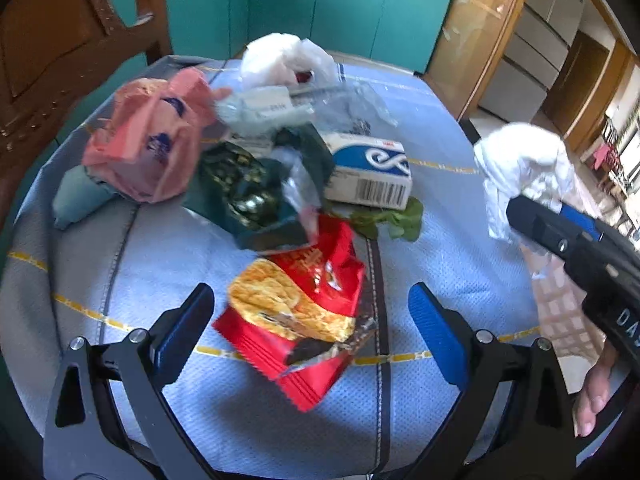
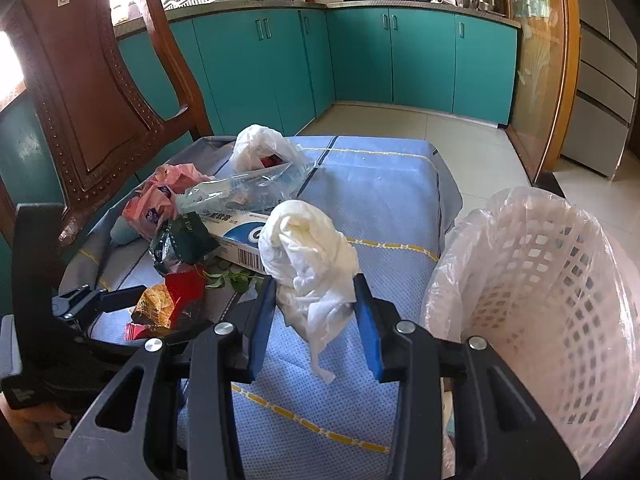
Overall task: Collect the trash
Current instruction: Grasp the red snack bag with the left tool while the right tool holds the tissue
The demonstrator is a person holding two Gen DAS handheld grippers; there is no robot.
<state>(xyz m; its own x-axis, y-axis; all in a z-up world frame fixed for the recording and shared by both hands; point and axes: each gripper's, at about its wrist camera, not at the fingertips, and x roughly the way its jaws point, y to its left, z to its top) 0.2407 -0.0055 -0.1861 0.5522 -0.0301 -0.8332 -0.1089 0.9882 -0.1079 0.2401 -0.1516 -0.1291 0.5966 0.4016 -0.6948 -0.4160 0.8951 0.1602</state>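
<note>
My right gripper (image 2: 316, 288) is shut on a crumpled white tissue wad (image 2: 308, 256) and holds it above the blue cloth-covered table (image 2: 380, 184), left of the white lattice trash basket (image 2: 560, 300) lined with a clear bag. The wad also shows in the left wrist view (image 1: 520, 168). My left gripper (image 1: 312, 304) is open, its fingers either side of a red and yellow snack packet (image 1: 304, 312) lying on the cloth. Behind it lies a trash pile: a dark green wrapper (image 1: 248, 192), a blue and white box (image 1: 368, 172), a pink bag (image 1: 152, 144), a white bag (image 1: 280, 60), clear plastic (image 1: 344, 104) and green leaves (image 1: 392, 220).
A carved wooden chair back (image 2: 92, 92) stands at the table's left edge. Teal kitchen cabinets (image 2: 400, 60) line the far wall with pots on the counter. A wood-framed glass door (image 2: 536, 72) and tiled floor lie to the right of the table.
</note>
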